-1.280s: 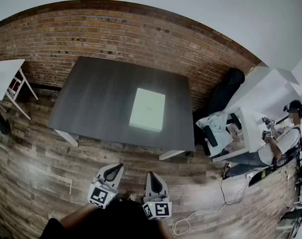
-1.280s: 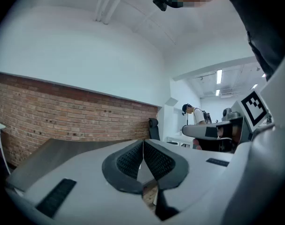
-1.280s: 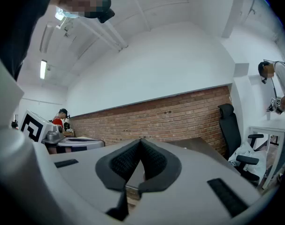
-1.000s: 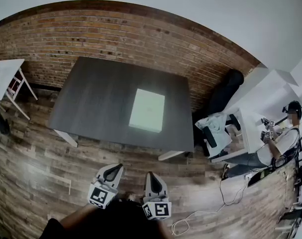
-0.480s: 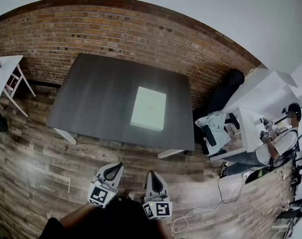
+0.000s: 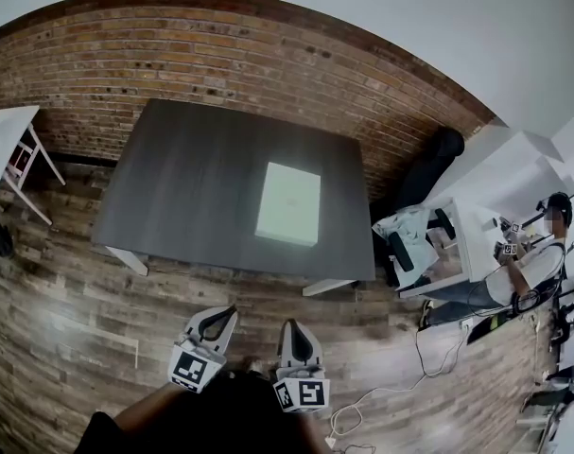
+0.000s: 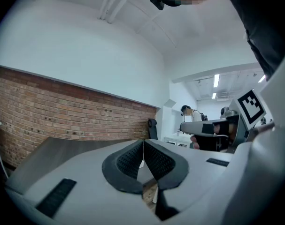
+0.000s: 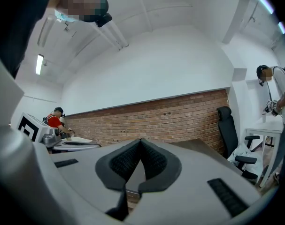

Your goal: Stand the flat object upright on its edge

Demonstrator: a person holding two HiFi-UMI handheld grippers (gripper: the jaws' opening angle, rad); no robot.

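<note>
- Flat object (image 6: 288,203) was plain pale mint-white.
- Counter (image 6: 182,187) was dark charcoal grey with faint grain.
- Brick wall (image 6: 220,60) was red-brown with pale mortar lines.
- Floor (image 6: 60,310) showed mixed brown-grey planks.
- Left claw (image 6: 222,314) and right claw (image 6: 292,327) were light grey and carried black-and-white square markers.

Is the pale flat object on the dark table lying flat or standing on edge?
Lying flat: the pale rectangular flat object rests broad face up on the dark table, seen in the head view.

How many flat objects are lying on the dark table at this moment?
1. The pale flat object lies on the dark table, toward its right side. The whole top of the table shows, so none seems hidden.
</note>
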